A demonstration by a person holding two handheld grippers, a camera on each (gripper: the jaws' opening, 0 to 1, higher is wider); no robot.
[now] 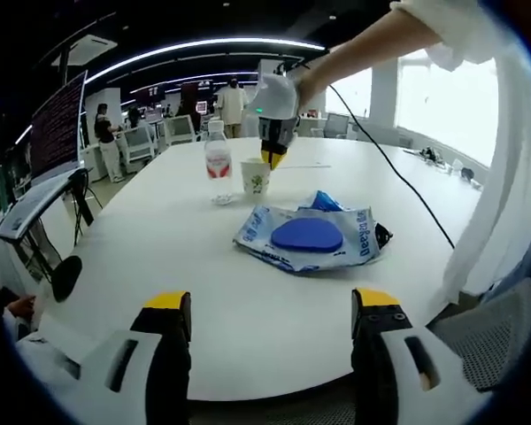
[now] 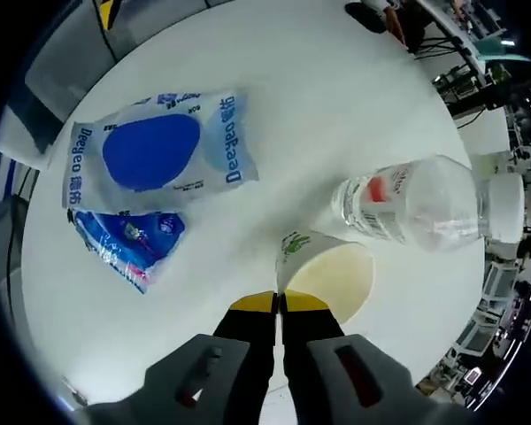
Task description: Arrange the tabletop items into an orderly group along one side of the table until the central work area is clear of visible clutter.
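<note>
Your left tongs [image 1: 270, 323] hang over the near edge of the round white worktop [image 1: 168, 257], jaws spread wide with nothing between them. Out toward the middle lies a flat white-and-blue printed packet [image 1: 308, 237], with a smaller blue pack [image 1: 324, 202] peeking from under its far side. Beyond them, a clear water bottle [image 1: 217, 161] with a red label stands upright, and a paper cup [image 1: 256, 176] with a green print stands just to its right, close beside it. Your right tongs [image 1: 273, 156] come down from above onto the cup's far rim, a dark cable trailing away to the right. In the right gripper view, your right tongs [image 2: 279, 305] have their yellow tips drawn together with only a thin slit left, sitting right at the rim of the paper cup [image 2: 323, 270]; you appear to be pinching the cup wall, though the contact itself is hard to make out. From that view the water bottle [image 2: 416, 204] lies just beyond the cup, while the printed packet [image 2: 155, 152] and the smaller blue pack [image 2: 128, 237] sit off to the left, overlapping each other on the worktop [image 2: 336, 88].
</note>
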